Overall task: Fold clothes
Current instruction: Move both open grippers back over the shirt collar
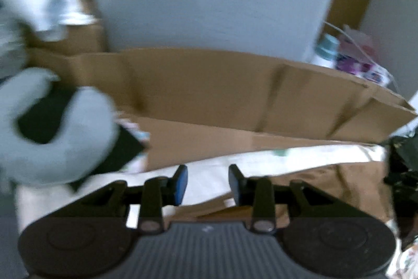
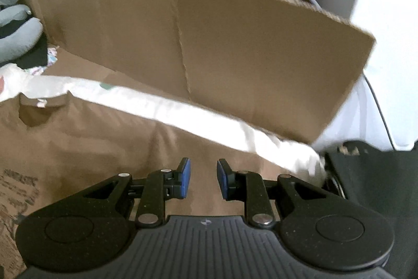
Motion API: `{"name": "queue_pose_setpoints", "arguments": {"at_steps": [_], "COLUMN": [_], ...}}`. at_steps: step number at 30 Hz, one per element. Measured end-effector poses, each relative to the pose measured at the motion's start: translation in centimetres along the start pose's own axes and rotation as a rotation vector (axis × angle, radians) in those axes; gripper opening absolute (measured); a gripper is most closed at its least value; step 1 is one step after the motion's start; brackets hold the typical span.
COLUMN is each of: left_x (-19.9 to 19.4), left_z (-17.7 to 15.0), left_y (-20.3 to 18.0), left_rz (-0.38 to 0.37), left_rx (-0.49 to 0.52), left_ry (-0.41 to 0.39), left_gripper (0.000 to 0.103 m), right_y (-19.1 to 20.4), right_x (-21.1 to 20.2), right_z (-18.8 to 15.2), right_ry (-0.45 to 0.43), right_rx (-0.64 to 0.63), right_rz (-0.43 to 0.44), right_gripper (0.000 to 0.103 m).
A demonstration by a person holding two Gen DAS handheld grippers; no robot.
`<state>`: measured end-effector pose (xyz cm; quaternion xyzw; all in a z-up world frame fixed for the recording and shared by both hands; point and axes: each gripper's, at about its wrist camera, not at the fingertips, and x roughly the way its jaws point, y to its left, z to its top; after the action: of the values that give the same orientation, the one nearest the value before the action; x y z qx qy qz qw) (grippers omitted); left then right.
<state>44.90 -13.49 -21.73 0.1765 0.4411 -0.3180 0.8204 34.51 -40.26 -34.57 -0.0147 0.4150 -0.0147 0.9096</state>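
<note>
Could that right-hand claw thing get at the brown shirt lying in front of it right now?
Probably yes. The right gripper is open and empty, and the brown shirt lies directly beneath and ahead of its fingers with nothing between. The cardboard wall stands farther back, out of the way.

Gripper pads [image 2: 186, 178]: blue, on black fingers.
Garment [image 2: 86, 137]: brown, dark lettering near its left edge.
Sheet [image 2: 183, 109]: white, faint pastel print.
Cardboard wall [image 2: 235, 49]: plain tan.
Neck pillow [image 1: 52, 127]: pale grey-blue.
</note>
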Motion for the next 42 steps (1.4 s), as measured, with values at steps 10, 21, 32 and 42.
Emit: {"name": "queue_pose_setpoints", "arguments": {"at_steps": [10, 21, 32, 42], "left_x": [-6.1, -6.8, -3.1, -0.4], "left_z": [-7.3, -17.1, -25.3, -29.4], "left_y": [12.2, 18.7, 20.2, 20.4], "left_rz": [0.178, 0.262, 0.221, 0.161], "left_rx": [-0.122, -0.208, -0.266, -0.289], "left_ry": [0.058, 0.163, 0.256, 0.272], "left_gripper": [0.038, 0.038, 0.037, 0.037], "right_y": [4.2, 10.0, 16.5, 20.4], "right_x": [-0.7, 0.8, 2.2, 2.1], "right_z": [3.7, 5.4, 6.0, 6.2], "right_ry": [-0.042, -0.055, -0.037, -0.018], "right_rx": [-0.121, -0.204, -0.34, -0.426], "right_rz": [0.076, 0.179, 0.292, 0.344], "right_gripper": [0.03, 0.034, 0.034, 0.034]}}
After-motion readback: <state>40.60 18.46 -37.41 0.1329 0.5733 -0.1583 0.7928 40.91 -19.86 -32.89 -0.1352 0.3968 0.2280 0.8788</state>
